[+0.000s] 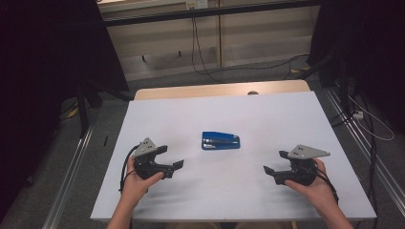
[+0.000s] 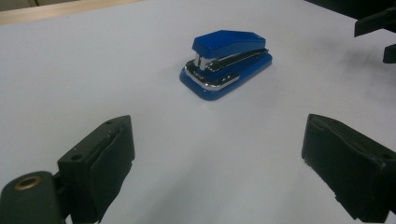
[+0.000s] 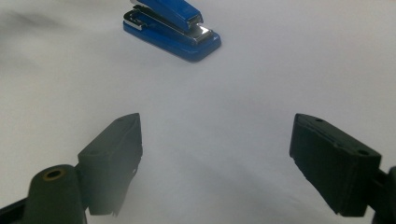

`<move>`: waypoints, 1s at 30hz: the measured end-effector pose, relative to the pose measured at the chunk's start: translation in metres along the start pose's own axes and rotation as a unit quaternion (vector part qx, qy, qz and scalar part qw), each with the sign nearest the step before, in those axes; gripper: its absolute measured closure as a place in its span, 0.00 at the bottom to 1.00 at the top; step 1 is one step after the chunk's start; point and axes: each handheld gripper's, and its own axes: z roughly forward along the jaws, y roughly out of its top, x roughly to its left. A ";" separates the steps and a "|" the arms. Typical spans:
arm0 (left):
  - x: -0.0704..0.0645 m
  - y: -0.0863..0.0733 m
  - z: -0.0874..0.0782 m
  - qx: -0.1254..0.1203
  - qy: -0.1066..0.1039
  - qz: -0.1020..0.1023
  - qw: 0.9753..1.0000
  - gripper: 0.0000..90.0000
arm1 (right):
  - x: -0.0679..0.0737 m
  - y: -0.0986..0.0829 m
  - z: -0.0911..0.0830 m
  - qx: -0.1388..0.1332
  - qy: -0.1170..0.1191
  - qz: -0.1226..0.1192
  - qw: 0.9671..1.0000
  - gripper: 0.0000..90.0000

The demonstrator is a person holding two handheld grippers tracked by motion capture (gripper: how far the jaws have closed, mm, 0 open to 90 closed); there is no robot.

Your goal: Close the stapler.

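A blue stapler with a chrome inner part lies flat near the middle of the white table. My left gripper rests in a hand to the stapler's lower left, open and empty, pointing toward it. My right gripper sits in the other hand to the lower right, also open and empty. In the left gripper view the stapler lies ahead beyond the wide-apart jaws of the left gripper, and the other gripper's fingertips show at top right. In the right gripper view the stapler lies ahead-left of the right gripper.
A wooden strip runs along the table's far edge. Beyond it are a carpeted floor, hanging black cables and a panelled wall. Metal rails flank the table on both sides. Dark curtains stand at left and right.
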 end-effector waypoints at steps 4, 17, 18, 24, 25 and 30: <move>0.003 -0.003 -0.006 -0.004 0.001 -0.002 1.000 0.11 | 0.000 -0.002 -0.002 0.000 0.001 -0.001 1.000 0.19; 0.008 -0.012 -0.017 0.001 0.016 -0.007 1.000 0.11 | -0.005 -0.009 -0.010 0.001 -0.004 0.004 1.000 0.19; 0.008 -0.013 -0.018 0.000 0.016 -0.009 1.000 0.11 | -0.005 -0.009 -0.010 0.000 -0.004 0.003 1.000 0.19; 0.010 -0.020 -0.026 0.002 0.020 -0.009 1.000 0.11 | -0.004 -0.009 -0.011 -0.001 -0.003 0.001 1.000 0.19; 0.010 -0.021 -0.027 0.003 0.021 -0.008 1.000 0.11 | -0.004 -0.009 -0.012 -0.001 -0.003 0.000 1.000 0.19; 0.014 -0.025 -0.033 0.001 0.024 -0.012 1.000 0.11 | -0.003 -0.010 -0.011 0.000 -0.004 -0.003 1.000 0.19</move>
